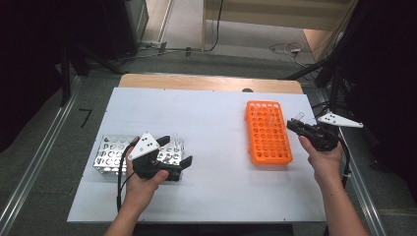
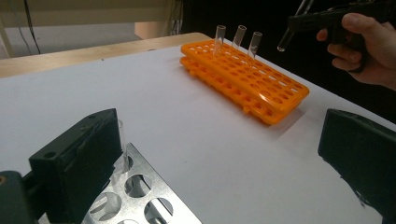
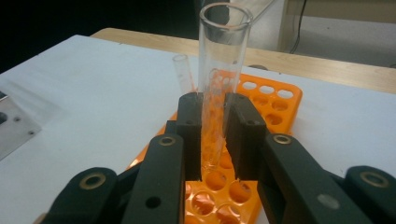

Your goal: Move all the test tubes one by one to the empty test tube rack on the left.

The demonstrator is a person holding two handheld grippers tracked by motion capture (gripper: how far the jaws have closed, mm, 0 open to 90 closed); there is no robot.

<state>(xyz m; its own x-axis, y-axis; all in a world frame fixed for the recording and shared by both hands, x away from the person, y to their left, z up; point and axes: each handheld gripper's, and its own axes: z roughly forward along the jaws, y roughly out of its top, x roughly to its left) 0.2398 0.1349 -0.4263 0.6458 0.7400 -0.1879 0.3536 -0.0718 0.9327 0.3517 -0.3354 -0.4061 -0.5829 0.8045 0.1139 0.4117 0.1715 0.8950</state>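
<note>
The orange rack (image 1: 268, 132) lies flat on the white tabletop (image 1: 206, 128), and everything else is best placed from it. The right hand-held gripper (image 1: 300, 124) hangs just off the rack's right-hand long edge, raised clear of it, with its two black jaws pressed against a clear glass test tube (image 3: 218, 88); in the right gripper view the tube stands upright between the pads, its open mouth well above them and its rounded bottom hanging free over the rack's holes, touching none of them. From the left gripper view the same tube (image 2: 290, 32) shows as a slanted glass stem under the right hand-held gripper (image 2: 299, 21), above and beyond the rack's far end (image 2: 243, 79). Three more tubes (image 2: 239, 39) stand in holes near that far end of the rack. Well apart from the rack, across a bare stretch of tabletop on its left, sits a metal rack (image 1: 114, 153) of shiny perforated sheet. The left hand-held gripper (image 1: 178, 151) rests at the corner of the metal rack that faces the orange one, jaws spread wide with nothing pinched between them; its own view shows a single glass tube (image 2: 123, 144) standing in the metal rack (image 2: 140, 196) right beside the inner face of one jaw, though whether it touches that jaw cannot be told.
</note>
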